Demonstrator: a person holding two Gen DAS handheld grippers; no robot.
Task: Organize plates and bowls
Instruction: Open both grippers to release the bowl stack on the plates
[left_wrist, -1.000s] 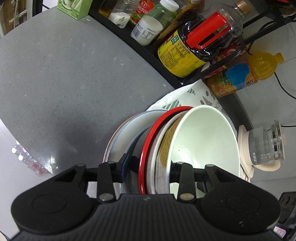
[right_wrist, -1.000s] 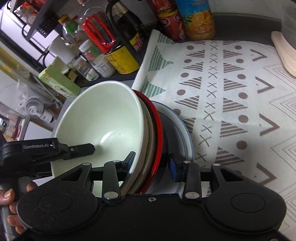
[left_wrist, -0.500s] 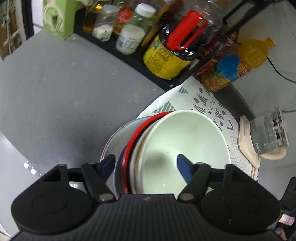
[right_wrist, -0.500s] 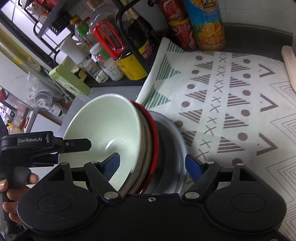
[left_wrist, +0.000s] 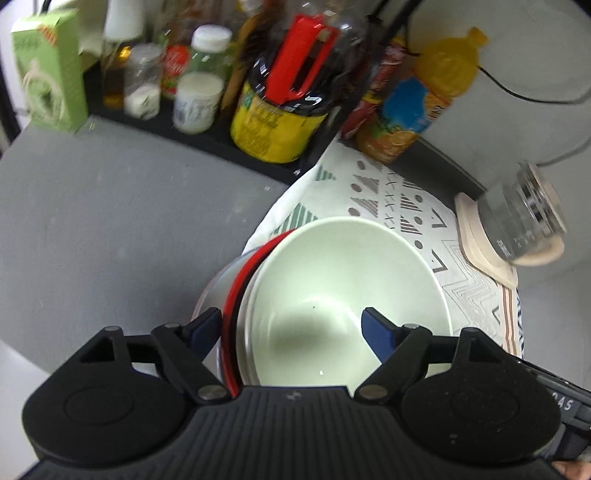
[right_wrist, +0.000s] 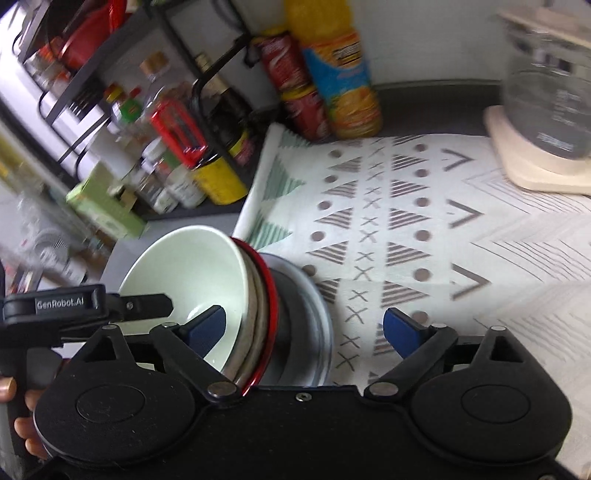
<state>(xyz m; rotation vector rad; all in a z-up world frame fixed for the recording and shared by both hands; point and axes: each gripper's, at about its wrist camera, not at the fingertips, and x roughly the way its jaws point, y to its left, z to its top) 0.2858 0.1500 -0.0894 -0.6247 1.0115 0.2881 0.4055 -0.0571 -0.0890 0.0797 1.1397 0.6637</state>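
One green bowl (left_wrist: 343, 288), red plate (right_wrist: 267, 295); both hand-held grippers (left_wrist: 291, 325) (right_wrist: 304, 326) just spread apart.

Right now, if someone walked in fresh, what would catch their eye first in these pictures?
Probably the nested stack of dishes at the edge of the patterned mat: a pale green bowl on top, a red-rimmed plate beneath, grey plates below. The left claw and right claw straddle its rim, jaws just opened, gripping nothing. Behind stands a black rack crowded with bottles.
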